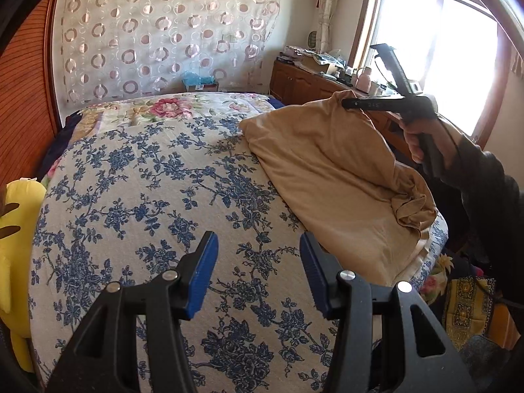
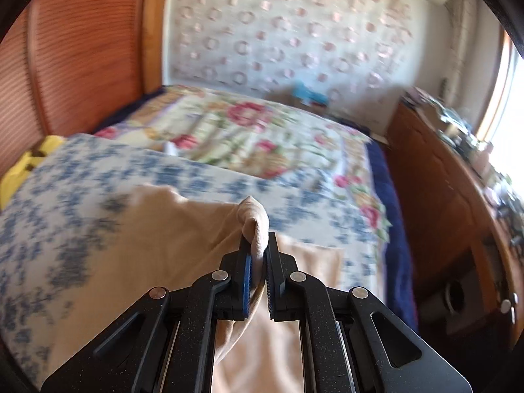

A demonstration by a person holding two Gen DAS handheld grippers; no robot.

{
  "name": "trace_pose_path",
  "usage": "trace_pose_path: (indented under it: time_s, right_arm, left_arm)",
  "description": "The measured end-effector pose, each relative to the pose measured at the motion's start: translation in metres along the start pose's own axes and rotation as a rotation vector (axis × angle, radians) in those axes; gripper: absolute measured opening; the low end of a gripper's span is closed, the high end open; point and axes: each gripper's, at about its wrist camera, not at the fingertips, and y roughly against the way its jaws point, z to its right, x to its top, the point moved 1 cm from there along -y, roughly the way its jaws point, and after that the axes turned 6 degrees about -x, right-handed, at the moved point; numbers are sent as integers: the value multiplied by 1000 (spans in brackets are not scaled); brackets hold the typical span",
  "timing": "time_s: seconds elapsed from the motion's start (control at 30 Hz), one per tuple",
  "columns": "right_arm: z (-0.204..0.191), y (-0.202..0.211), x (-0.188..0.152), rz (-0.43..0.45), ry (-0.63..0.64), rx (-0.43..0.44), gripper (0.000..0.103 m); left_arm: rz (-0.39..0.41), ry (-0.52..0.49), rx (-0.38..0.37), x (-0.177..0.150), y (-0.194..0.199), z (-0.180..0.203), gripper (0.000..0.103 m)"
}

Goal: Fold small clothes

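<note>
The right hand-held gripper (image 2: 257,255) is pressed together on a fold of the tan garment (image 1: 327,177), lifting its far corner off the bed (image 1: 147,180); the rest lies on the bed's right side. The left hand-held gripper (image 1: 258,262) is spread, holding nothing, above the blue-flowered bedspread (image 1: 131,196).

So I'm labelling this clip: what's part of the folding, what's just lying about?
In the job:
tan garment
right gripper, shut on its edge
left gripper, open
blue floral bedspread

Lying about:
yellow plush toy
wooden sideboard
circle-patterned curtain
</note>
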Motion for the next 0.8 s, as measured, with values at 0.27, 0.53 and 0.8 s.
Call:
trace_pose_path:
  time_s: [0.27, 0.53, 0.8]
  right_arm:
    - [30, -49, -9, -96, 4, -156, 5]
    - [37, -47, -17, -128, 4, -199, 24]
    - [40, 5, -29, -43, -37, -103, 45]
  left_arm:
    - [-14, -3, -6, -3, -5, 2, 51]
    - [-16, -12, -14, -2, -7, 7, 51]
    - [-18, -33, -20, -1, -10, 19, 51]
